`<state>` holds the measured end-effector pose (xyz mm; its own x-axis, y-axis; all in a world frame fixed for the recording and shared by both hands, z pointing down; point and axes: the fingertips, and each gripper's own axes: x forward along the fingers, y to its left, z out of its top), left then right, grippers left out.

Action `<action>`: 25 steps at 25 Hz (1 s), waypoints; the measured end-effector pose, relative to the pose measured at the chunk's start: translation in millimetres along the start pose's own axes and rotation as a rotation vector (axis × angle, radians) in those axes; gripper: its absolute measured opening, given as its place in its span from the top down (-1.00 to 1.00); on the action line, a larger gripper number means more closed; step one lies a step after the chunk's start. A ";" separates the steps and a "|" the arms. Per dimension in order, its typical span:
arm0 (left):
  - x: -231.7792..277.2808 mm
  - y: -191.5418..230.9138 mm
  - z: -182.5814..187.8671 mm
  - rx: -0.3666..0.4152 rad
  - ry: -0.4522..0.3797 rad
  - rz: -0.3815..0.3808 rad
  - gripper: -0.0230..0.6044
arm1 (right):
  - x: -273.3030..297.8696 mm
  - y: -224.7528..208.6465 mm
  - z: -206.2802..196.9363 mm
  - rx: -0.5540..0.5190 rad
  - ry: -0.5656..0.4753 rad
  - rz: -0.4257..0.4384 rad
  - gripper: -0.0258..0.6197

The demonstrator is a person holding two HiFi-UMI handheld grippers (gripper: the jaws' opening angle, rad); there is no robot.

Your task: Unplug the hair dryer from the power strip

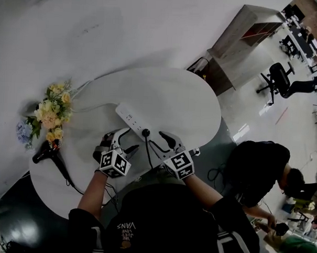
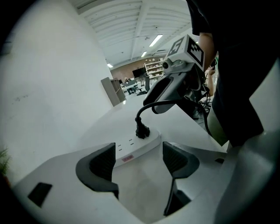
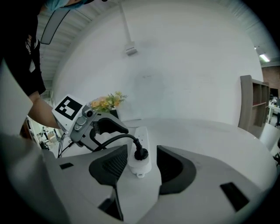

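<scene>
A white power strip (image 1: pixel 130 117) lies on the white table (image 1: pixel 191 106), with the hair dryer's black plug (image 1: pixel 145 132) seated in its near end. The black hair dryer (image 1: pixel 46 151) rests at the table's left edge. My left gripper (image 1: pixel 121 141) is open just short of the strip's near end. My right gripper (image 1: pixel 159 141) is open to the right of the plug. In the left gripper view the open left gripper (image 2: pixel 139 162) faces the strip (image 2: pixel 131 148) and plug (image 2: pixel 142 131). In the right gripper view the open right gripper (image 3: pixel 141 168) frames the plug (image 3: pixel 141 154), not touching it.
A bunch of flowers (image 1: pixel 51 113) lies at the table's left. The black cord (image 1: pixel 148 154) runs between the two grippers toward me. Beyond the table stand a wooden cabinet (image 1: pixel 240 45) and an office chair (image 1: pixel 281 81). A person in black (image 1: pixel 261 172) crouches at the right.
</scene>
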<state>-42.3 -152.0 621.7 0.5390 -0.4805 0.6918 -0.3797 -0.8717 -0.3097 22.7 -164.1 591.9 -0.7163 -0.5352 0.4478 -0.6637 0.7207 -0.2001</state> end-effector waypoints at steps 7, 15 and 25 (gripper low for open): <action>15.3 0.6 -8.3 0.060 0.036 -0.063 -0.15 | 20.4 7.1 1.1 -0.030 0.017 0.053 0.26; 23.5 -0.1 -15.8 0.100 0.056 -0.122 -0.15 | 38.1 12.4 -0.9 -0.087 0.035 0.091 0.26; 30.9 3.6 -20.9 0.123 0.077 -0.161 -0.15 | 48.7 9.3 -3.6 -0.148 0.025 0.088 0.48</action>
<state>-42.7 -168.0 655.6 0.5246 -0.3299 0.7849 -0.1960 -0.9439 -0.2658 -17.6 -181.9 615.0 -0.7635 -0.4573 0.4559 -0.5581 0.8225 -0.1096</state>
